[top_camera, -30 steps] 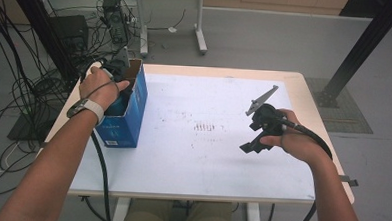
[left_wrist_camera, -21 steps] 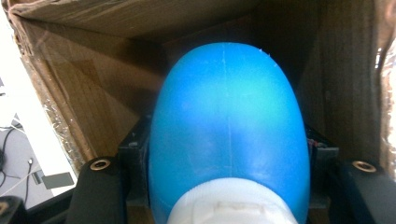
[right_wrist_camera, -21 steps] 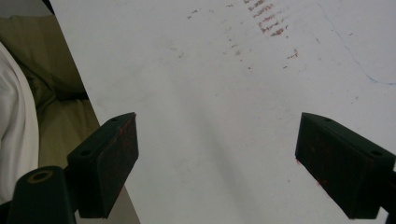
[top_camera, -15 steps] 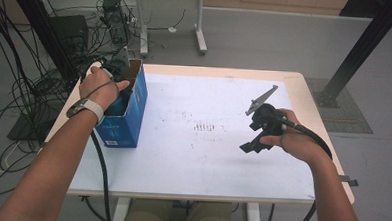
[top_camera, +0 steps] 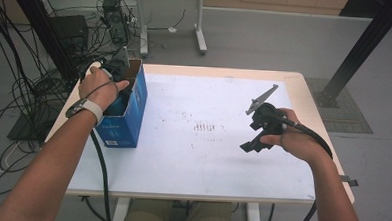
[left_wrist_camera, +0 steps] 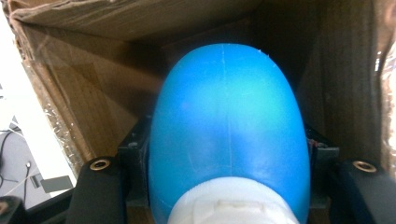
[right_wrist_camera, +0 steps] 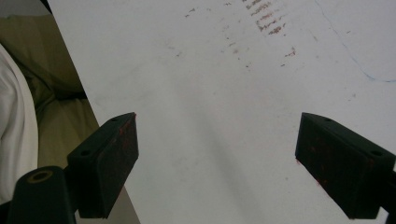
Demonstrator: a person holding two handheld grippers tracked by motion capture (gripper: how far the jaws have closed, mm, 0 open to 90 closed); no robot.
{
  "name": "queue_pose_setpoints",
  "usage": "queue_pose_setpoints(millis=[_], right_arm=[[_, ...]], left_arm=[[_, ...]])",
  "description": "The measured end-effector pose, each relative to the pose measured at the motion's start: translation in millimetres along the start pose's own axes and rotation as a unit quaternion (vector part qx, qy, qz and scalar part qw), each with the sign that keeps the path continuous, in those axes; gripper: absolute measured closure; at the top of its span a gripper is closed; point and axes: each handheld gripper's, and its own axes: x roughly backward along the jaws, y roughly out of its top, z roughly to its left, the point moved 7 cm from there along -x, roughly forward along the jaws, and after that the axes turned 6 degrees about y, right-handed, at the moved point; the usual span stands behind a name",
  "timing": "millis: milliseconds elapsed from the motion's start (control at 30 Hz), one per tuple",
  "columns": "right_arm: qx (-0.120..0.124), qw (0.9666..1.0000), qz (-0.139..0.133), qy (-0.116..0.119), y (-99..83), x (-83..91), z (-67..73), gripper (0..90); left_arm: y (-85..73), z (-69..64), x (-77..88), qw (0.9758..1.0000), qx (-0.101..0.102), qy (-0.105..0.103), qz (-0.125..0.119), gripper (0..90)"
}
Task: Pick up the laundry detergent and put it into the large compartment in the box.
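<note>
Meanwhile, at the table's (top_camera: 201,176) left edge, I am reaching my left tongs (top_camera: 116,69) down into the open top of a blue box (top_camera: 124,122) that is standing upright there. In the left gripper view, a blue bottle (left_wrist_camera: 226,135) with a white cap end is sitting clamped between the two black jaws, its rounded far end pointing deeper into the box's brown cardboard walls (left_wrist_camera: 84,93); I am gripping it inside the box. Over on the right side, I am holding my right tongs (right_wrist_camera: 217,163) above the bare white tabletop (right_wrist_camera: 224,84), jaws spread wide with nothing between them. Faint reddish smudges (top_camera: 207,127) are marking the middle of the table, well apart from the box.
</note>
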Motion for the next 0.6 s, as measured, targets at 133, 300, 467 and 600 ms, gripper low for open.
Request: queue_pose_setpoints(millis=[133, 300, 467, 600], right_arm=[[0.001, 1.0, 0.0, 0.0, 0.6, 0.9, 0.4, 13.3], [-0.001, 1.0, 0.002, -0.001, -0.2, 0.6, 0.2, 13.3], [-0.001, 1.0, 0.001, 0.0, 0.8, 0.6, 0.8, 13.3], [0.0, 1.0, 0.002, 0.001, 2.2, -0.6, 0.7, 13.3]], left_arm=[[0.9, -0.6, -0.7, 1.0, -0.003, -0.003, 0.001, 33.8], [0.1, 1.3, 0.0, 0.9999, -0.008, -0.013, -0.005, 31.3], [-0.5, 3.2, -1.1, 0.9998, -0.012, -0.016, -0.005, 27.3], [-1.8, 5.6, -0.5, 0.9996, -0.015, -0.022, -0.008, 27.0]])
